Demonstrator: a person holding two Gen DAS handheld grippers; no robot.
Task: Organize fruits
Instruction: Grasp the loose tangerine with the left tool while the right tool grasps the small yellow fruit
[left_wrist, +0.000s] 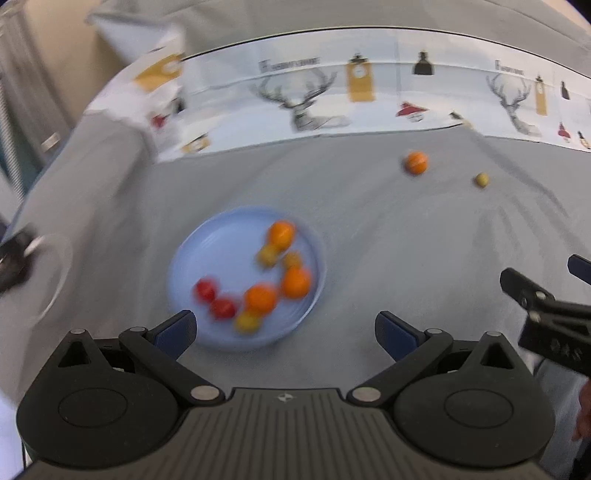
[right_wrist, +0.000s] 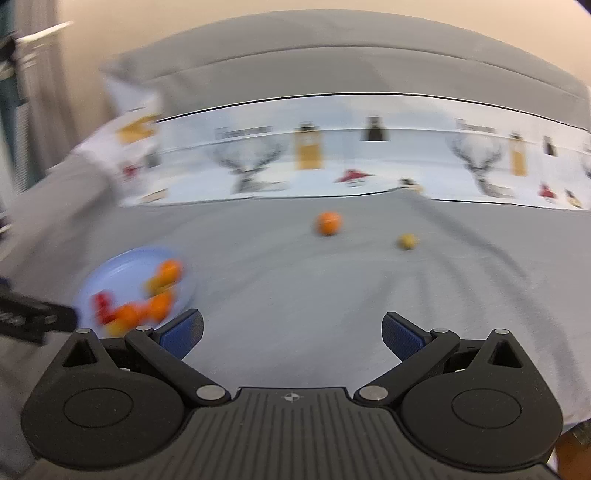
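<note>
In the left wrist view our left tool (left_wrist: 284, 332) hangs spread wide and empty just below the round pale-blue plate (left_wrist: 192, 258) at frame centre; we judge that reaching past it could clip the rim and send the blurred pile of oranges, small yellow fruits and red tomatoes rolling across the grey cloth-covered surface (left_wrist: 351, 229). In the right wrist view our right tool (right_wrist: 291, 336) is likewise spread and empty. The loose round orange fruit (right_wrist: 328, 223) sits above centre, the small yellow fruit (right_wrist: 407, 241) to its right; either could roll off if nudged.
</note>
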